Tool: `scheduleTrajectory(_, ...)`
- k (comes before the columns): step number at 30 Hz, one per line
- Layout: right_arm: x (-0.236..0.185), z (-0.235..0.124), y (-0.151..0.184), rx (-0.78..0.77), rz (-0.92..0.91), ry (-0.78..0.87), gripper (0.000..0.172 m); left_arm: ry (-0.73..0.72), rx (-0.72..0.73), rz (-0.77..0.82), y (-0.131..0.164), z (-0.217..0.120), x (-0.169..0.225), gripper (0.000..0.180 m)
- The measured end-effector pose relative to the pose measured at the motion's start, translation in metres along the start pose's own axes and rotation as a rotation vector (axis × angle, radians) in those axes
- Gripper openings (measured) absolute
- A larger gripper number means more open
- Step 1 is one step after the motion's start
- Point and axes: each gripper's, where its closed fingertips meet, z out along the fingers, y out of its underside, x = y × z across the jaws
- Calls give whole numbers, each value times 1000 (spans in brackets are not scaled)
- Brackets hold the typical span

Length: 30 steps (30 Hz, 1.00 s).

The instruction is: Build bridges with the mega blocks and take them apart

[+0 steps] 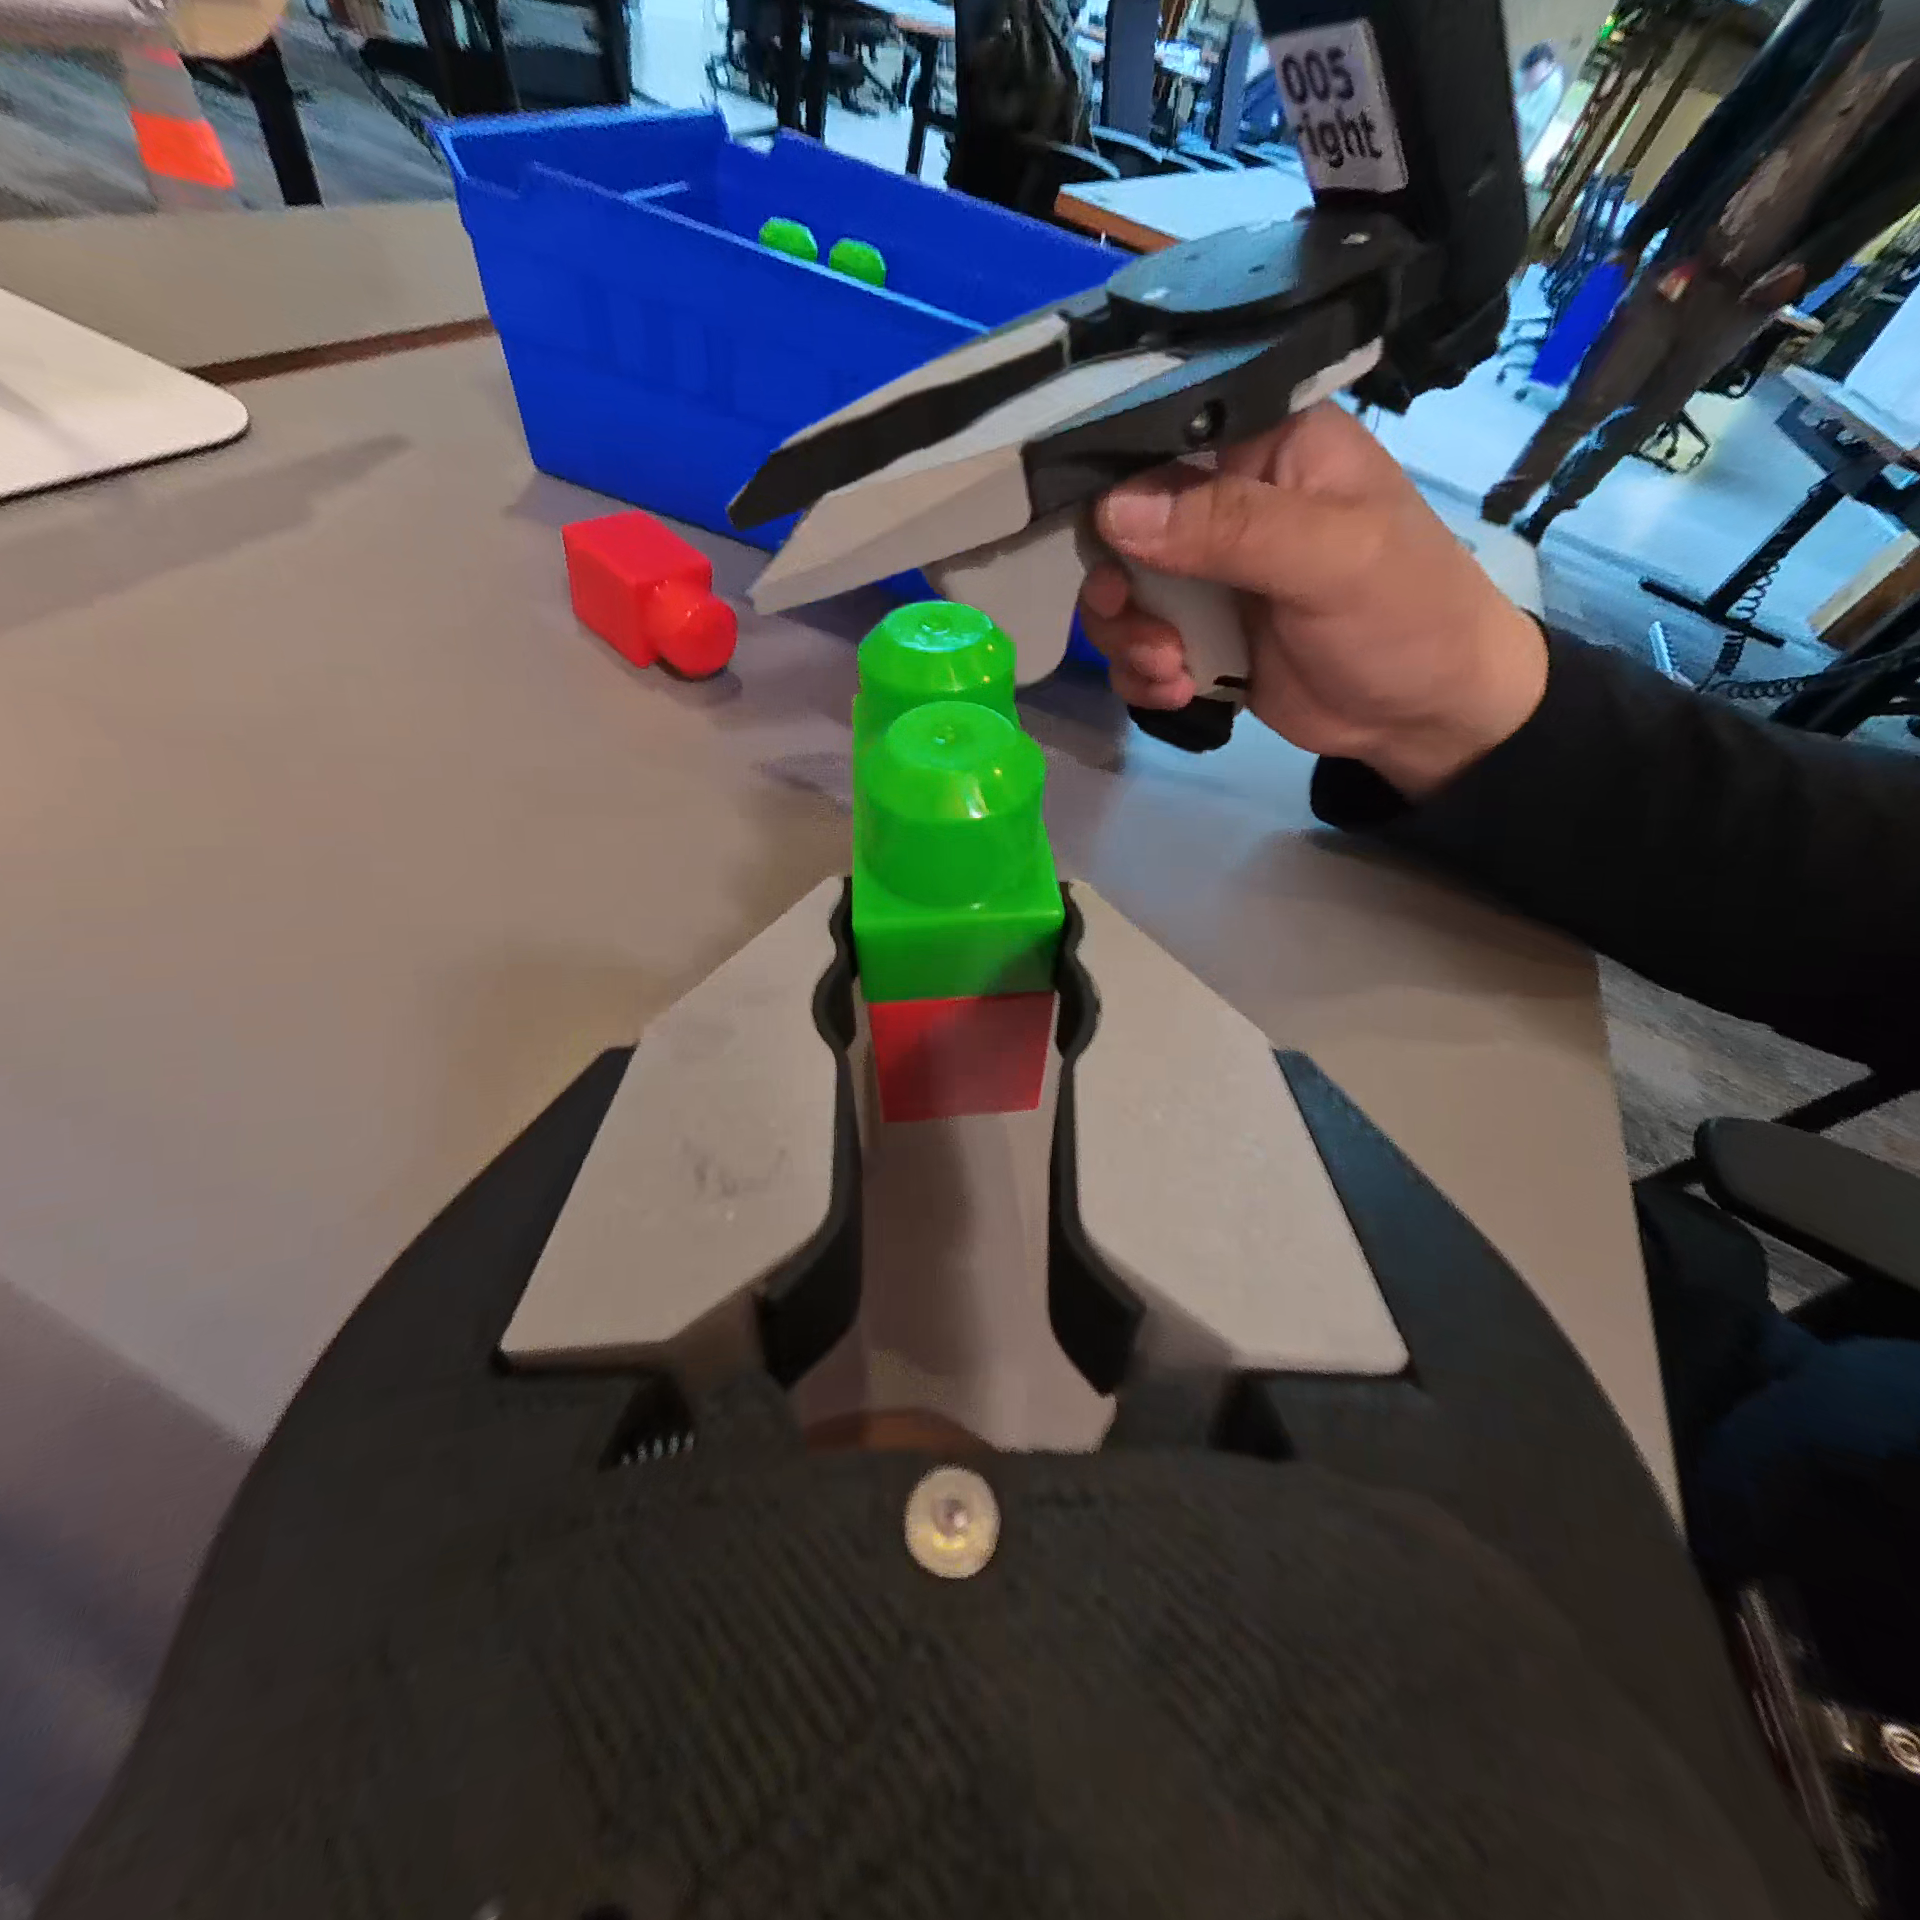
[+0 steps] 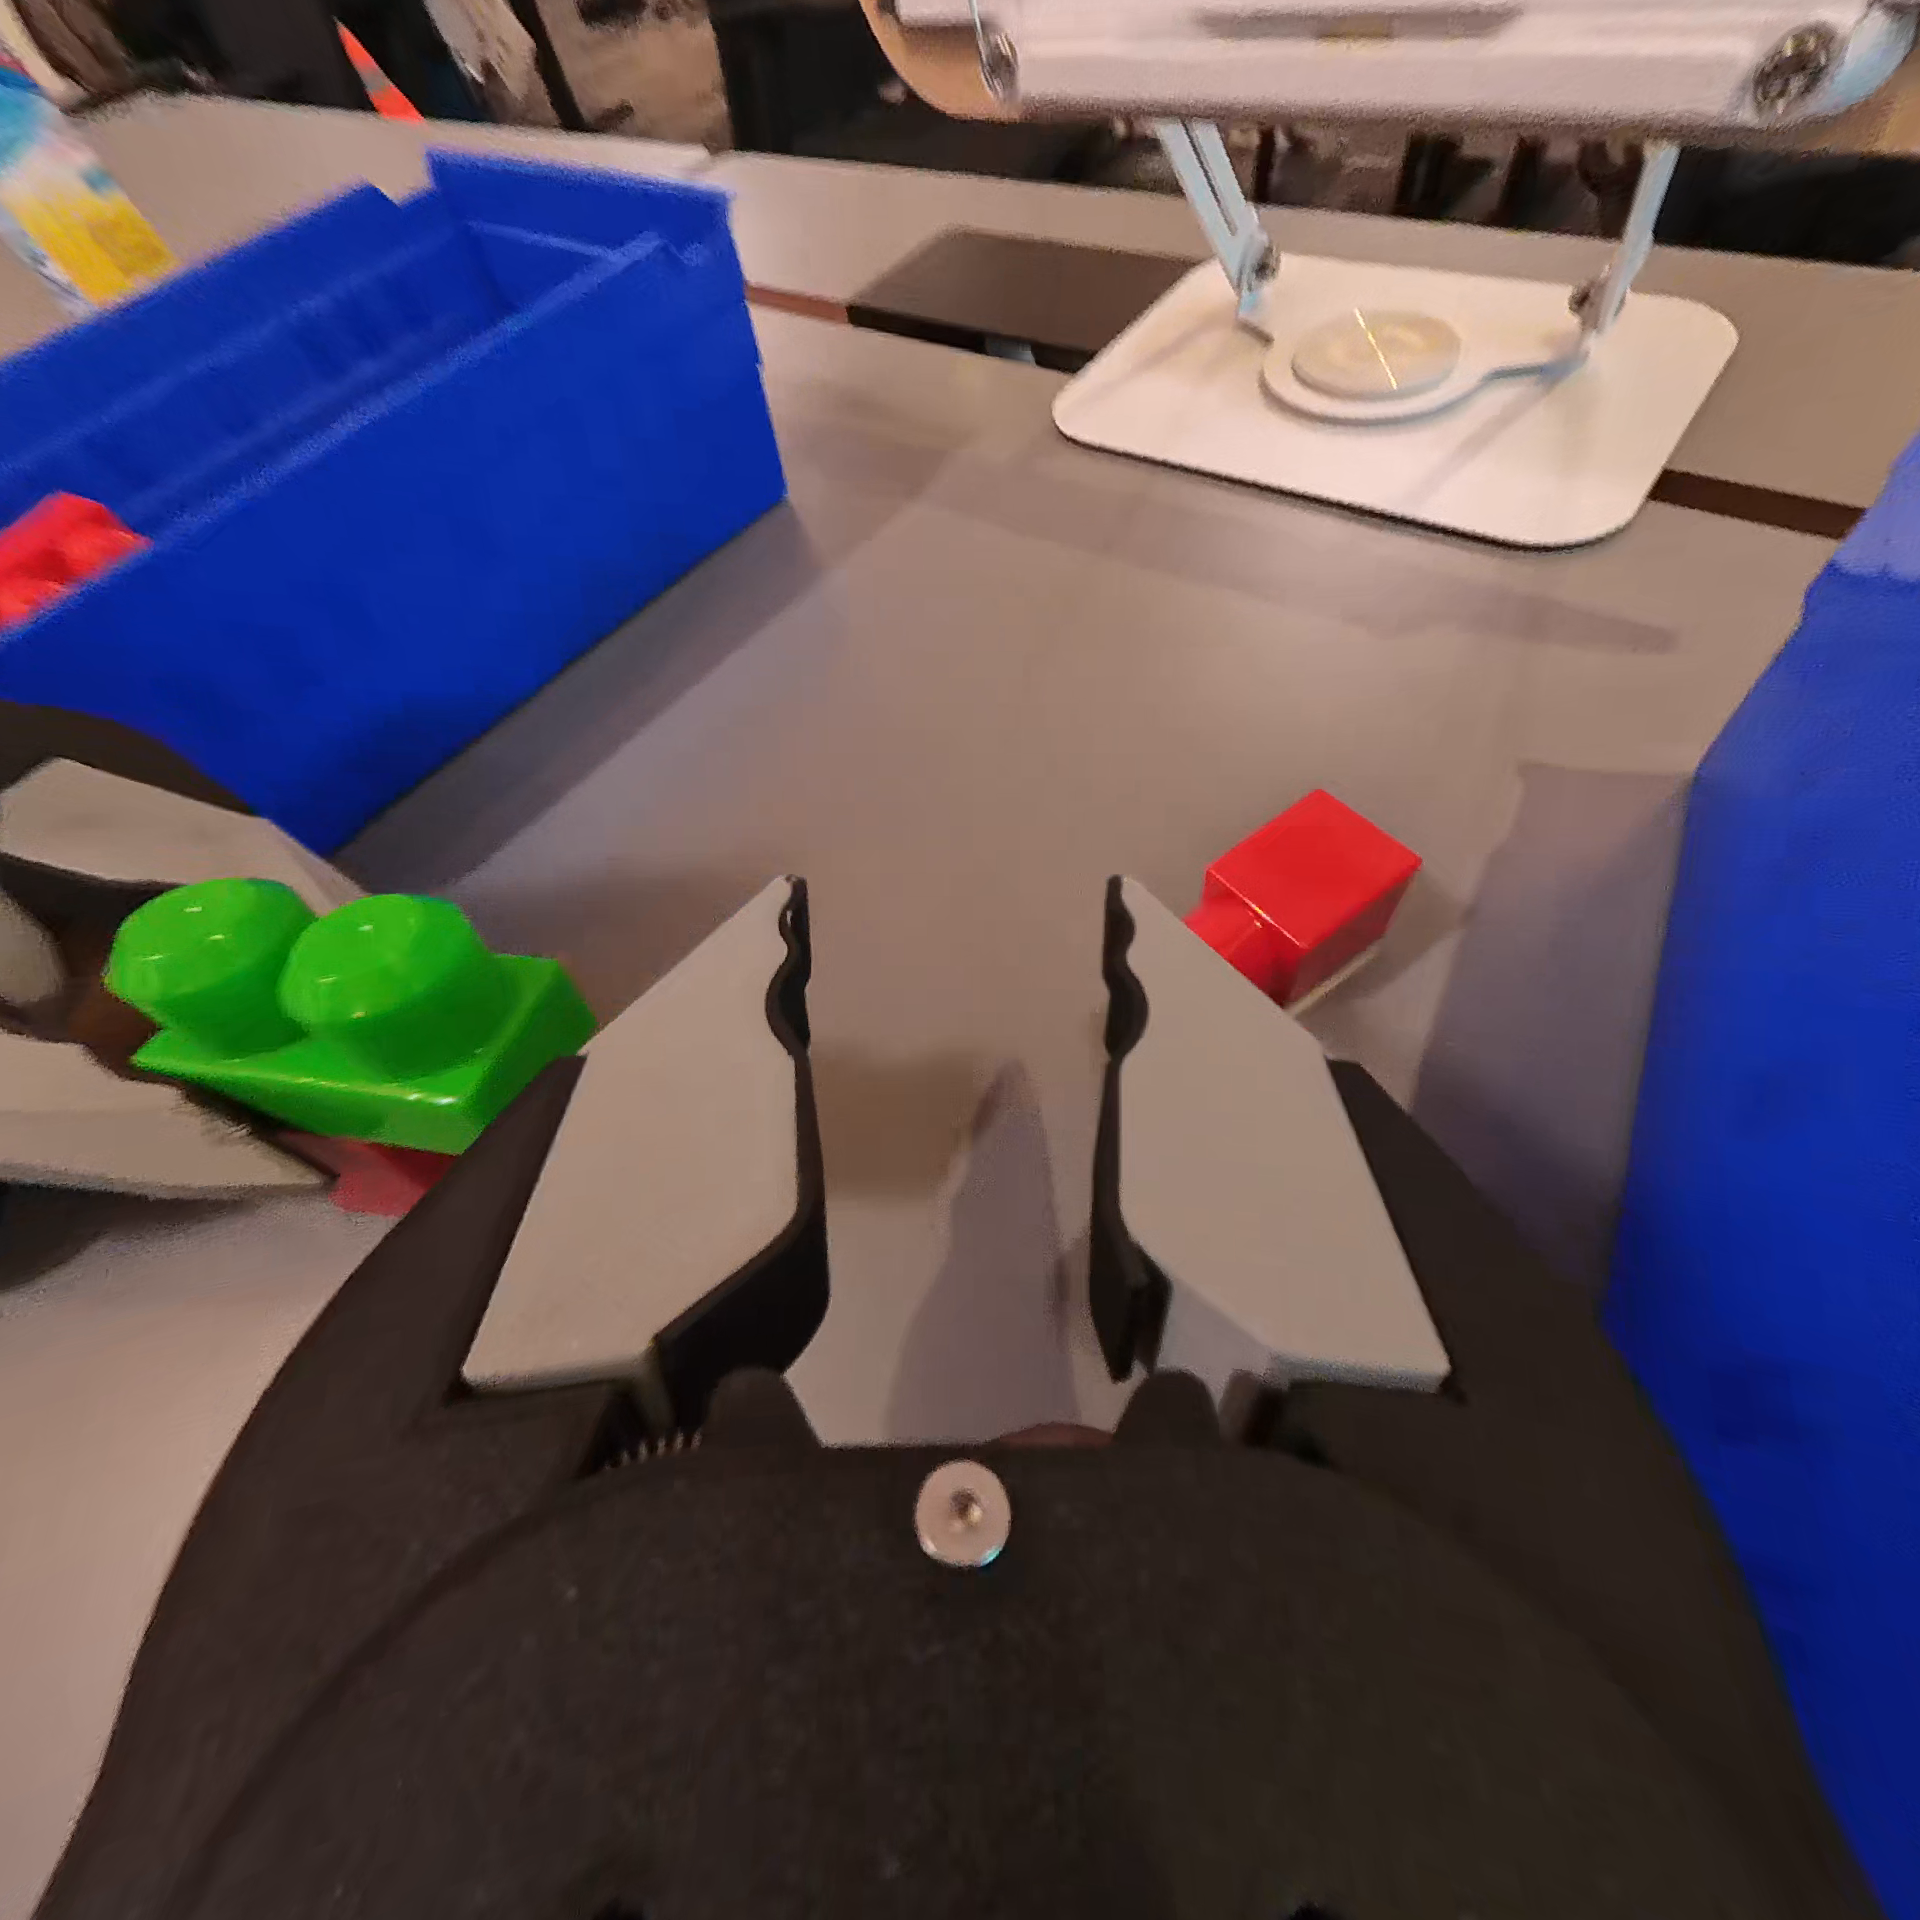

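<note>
Left gripper (image 1: pixel 956 966) is clamped on the stack: both pads press the sides of the glossy green two-stud plastic block (image 1: pixel 951 831), which sits on a red square plastic block (image 1: pixel 961 1055) underneath. The stack looks held at or just above the grey tabletop (image 1: pixel 312 831); can't tell which.

Right gripper (image 2: pixel 956 956) is released, jaws wide apart, nothing between them, hovering over bare table. In the left wrist view it hangs just above the far stud of the green block.

A second red one-stud plastic block (image 2: pixel 1309 894) lies tipped on its side on the table, just right of the right gripper's fingertips, near the blue plastic bin (image 1: pixel 665 343). That bin holds another green studded block (image 1: pixel 821 249); a second blue bin (image 2: pixel 395 520) on the other side shows a red block (image 2: pixel 52 551) inside.

Step, as I read it: one pier under one end of the green span, second pier missing, or just pulled off; can't tell build from teardown.

If building, next: right gripper swings right, closes across the fallen red block's flat sides, stands it stud-up, seats it under the free end of the green block. Left must hold steady against the push
</note>
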Motion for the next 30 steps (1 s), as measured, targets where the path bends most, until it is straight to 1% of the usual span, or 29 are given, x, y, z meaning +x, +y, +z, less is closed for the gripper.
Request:
scheduleTrajectory(2, 13, 4, 7, -35, -19, 73, 56, -6, -31, 1, 4, 3, -1, 35)
scheduleTrajectory(6, 41, 8, 7, -64, -36, 234, 58, -36, -66, 59, 8, 7, -1, 35)
scheduleTrajectory(12, 66, 37, 13, -136, 15, 330, 60, -51, -36, 63, 4, 2, -3, 35)
scheduleTrajectory(13, 73, 39, 10, -132, 11, 358, 56, -51, -36, 58, 5, 1, -4, 35)
scheduleTrajectory(15, 80, 44, 7, -141, 20, 375, 57, -55, -35, 53, 5, 0, -5, 35)
scheduleTrajectory(16, 80, 45, 6, -147, 23, 366, 52, -54, -33, 51, 5, 0, -5, 35)
scheduleTrajectory(17, 80, 46, 6, -155, 18, 355, 44, -54, -32, 47, 5, 0, -6, 35)
scheduleTrajectory(19, 72, 46, 7, -161, 4, 300, 21, -52, -29, 42, 4, 0, -6, 35)
scheduleTrajectory(21, 55, 47, 20, -214, 30, 184, 1, -57, -34, 38, 5, 0, -7, 35)
scheduleTrajectory(22, 43, 48, 28, -246, 45, 111, 0, -57, -35, 39, 5, 1, -7, 35)
scheduleTrajectory(23, 34, 47, 33, -264, 52, 57, 0, -55, -34, 40, 5, 1, -7, 35)
scheduleTrajectory(24, 34, 44, 31, -253, 46, 65, 1, -56, -34, 40, 4, 1, -7, 35)
scheduleTrajectory(26, 44, 36, 7, -156, 18, 139, 13, -54, -29, 46, 3, 1, -7, 35)
scheduleTrajectory(28, 51, 33, -20, -63, 17, 173, 24, -47, -24, 46, 2, 1, -6, 35)
scheduleTrajectory(30, 60, 42, -29, -66, 29, 192, 28, -37, -23, 50, 2, 1, -4, 35)
